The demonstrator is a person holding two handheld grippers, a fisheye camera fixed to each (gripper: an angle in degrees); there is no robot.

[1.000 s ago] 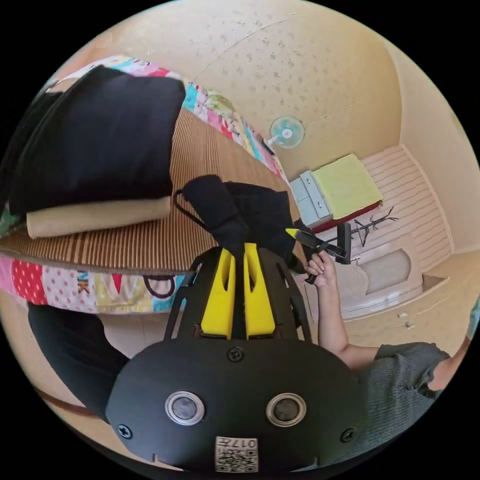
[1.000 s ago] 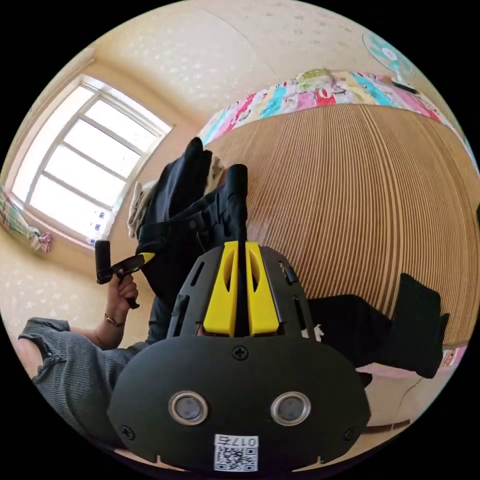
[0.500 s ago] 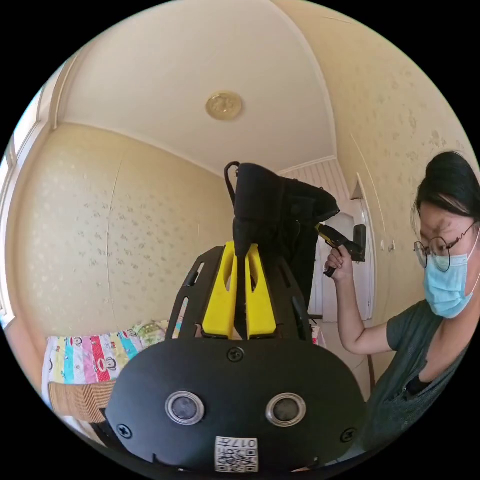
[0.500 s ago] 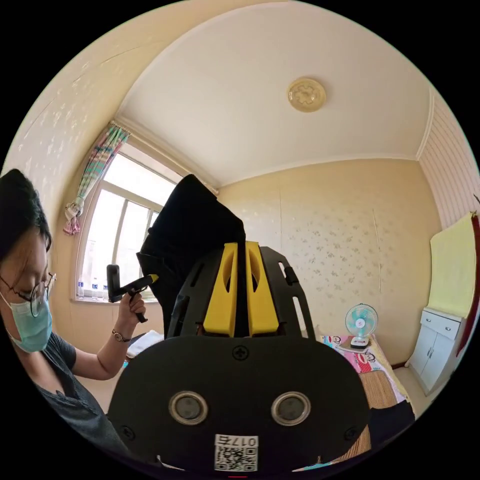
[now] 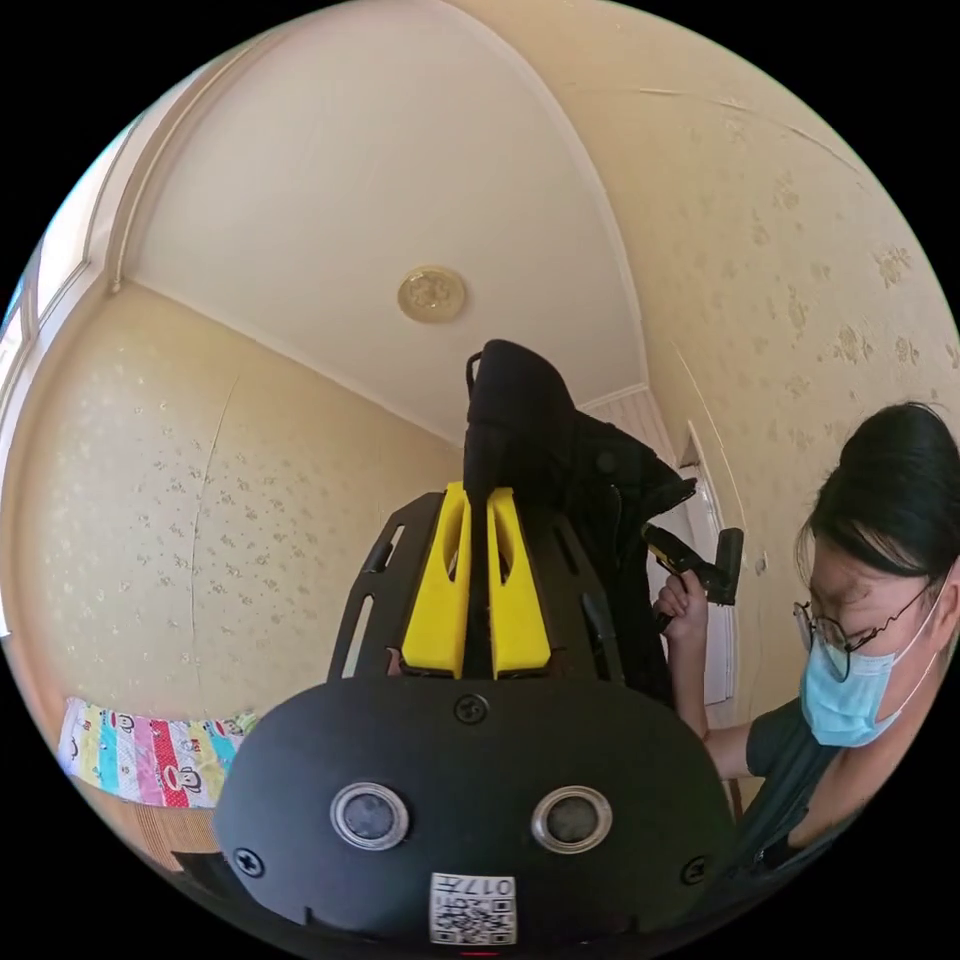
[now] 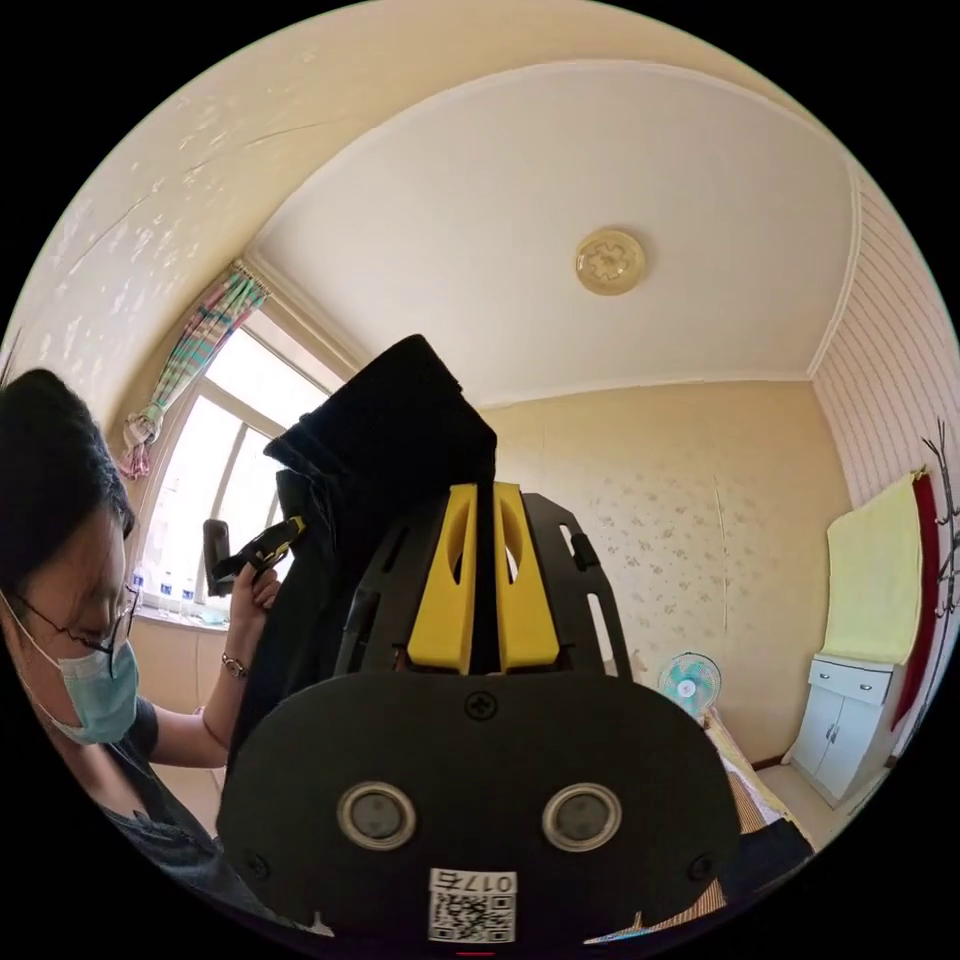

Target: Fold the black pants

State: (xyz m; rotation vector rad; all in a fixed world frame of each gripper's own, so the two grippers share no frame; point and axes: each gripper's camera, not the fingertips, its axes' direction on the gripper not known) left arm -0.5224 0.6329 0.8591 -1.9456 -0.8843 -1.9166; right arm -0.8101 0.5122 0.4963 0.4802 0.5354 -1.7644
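Note:
The black pants (image 5: 545, 445) hang in the air, held up at their top edge. My left gripper (image 5: 478, 492) has its yellow jaws shut on a bunched part of the cloth. In the right gripper view, my right gripper (image 6: 484, 490) is shut on another part of the black pants (image 6: 395, 430). The right gripper (image 5: 688, 560) also shows in the left gripper view, held in a hand beside the hanging cloth. The left gripper (image 6: 258, 545) shows in the right gripper view, at the pants' other side. The lower part of the pants is hidden behind the gripper bodies.
A person in a face mask (image 5: 850, 690) stands close behind the pants. Low down lie the bed's colourful sheet (image 5: 150, 765) and striped mat (image 6: 760, 800). A window (image 6: 190, 500), a fan (image 6: 686, 686), a white cabinet (image 6: 845, 715) and a ceiling lamp (image 6: 610, 262) are around.
Both grippers have lifted the pants from the bed up into the air. Both views have swung from the bed to the ceiling and walls. Both jaws stay shut on the cloth.

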